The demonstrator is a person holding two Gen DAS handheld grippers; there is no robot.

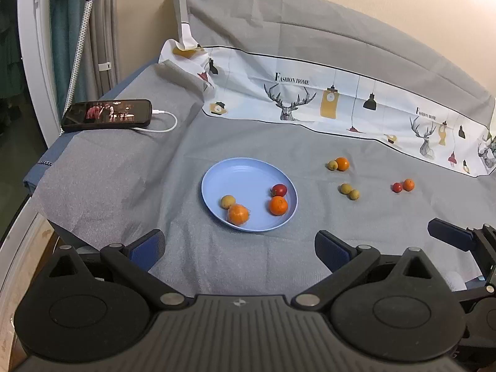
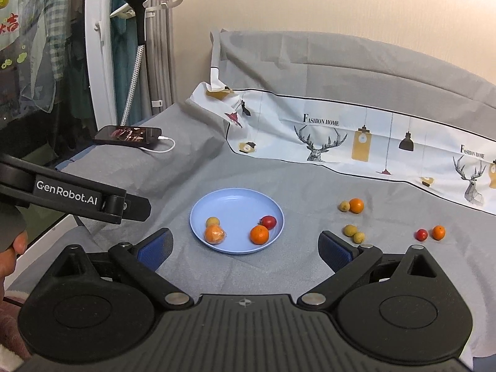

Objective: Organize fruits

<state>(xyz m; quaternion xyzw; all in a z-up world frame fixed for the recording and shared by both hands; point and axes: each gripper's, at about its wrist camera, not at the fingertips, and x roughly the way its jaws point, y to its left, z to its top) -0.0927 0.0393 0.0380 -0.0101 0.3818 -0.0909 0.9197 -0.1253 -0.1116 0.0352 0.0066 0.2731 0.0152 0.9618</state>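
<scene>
Jaws of both grippers wide apart and empty, blue plate [image 2: 198, 214] of fruit just beyond them.

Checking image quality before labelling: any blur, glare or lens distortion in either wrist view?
Left wrist: sharp, soft even light, fisheye bows the printed cloth; reflection on the phone screen. Right wrist: equally sharp, plate and fruit crisp, edges curved, dark vignette corners.

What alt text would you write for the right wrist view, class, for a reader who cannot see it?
A blue plate on a grey cloth holds four small fruits, with six more lying loose to its right. The open right gripper frames the foreground, empty.
</scene>
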